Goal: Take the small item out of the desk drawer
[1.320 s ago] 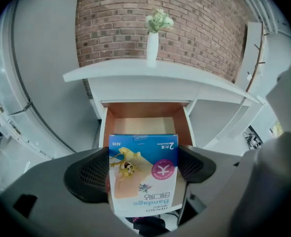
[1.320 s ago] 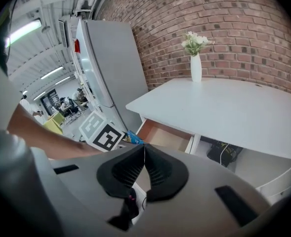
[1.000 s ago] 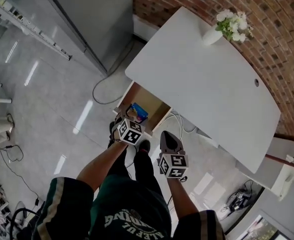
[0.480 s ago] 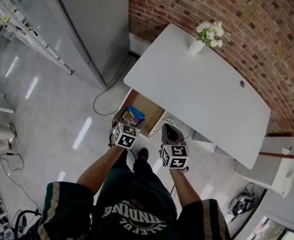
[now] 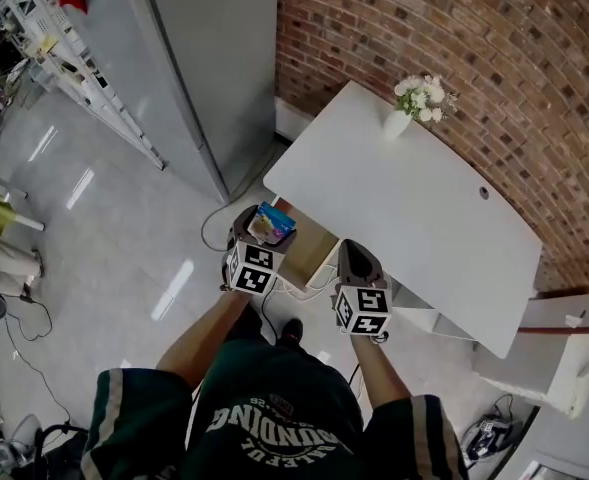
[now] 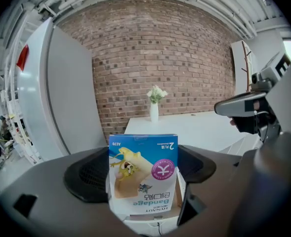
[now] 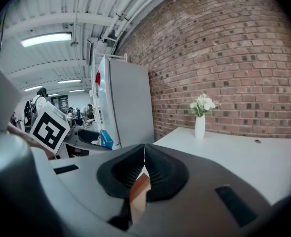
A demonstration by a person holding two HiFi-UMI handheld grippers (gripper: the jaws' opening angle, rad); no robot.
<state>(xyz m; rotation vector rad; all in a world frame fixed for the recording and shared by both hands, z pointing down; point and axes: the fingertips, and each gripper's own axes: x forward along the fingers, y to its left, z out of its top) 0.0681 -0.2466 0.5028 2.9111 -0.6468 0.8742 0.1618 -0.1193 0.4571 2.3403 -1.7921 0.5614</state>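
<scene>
In the left gripper's (image 6: 144, 171) fingers (image 6: 87, 174), a box (image 6: 143, 177) reads "HYNAUT Bandage"

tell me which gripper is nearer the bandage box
Left. The left gripper holds the box between its jaws; the right gripper is off to its right, apart from it.

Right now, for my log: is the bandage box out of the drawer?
Out: left gripper holds bandage box clear of the drawer.

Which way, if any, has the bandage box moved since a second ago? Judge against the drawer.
Yes. The bandage box has come up out of the open drawer, where it lay before; the left gripper now holds it in its jaws.
</scene>
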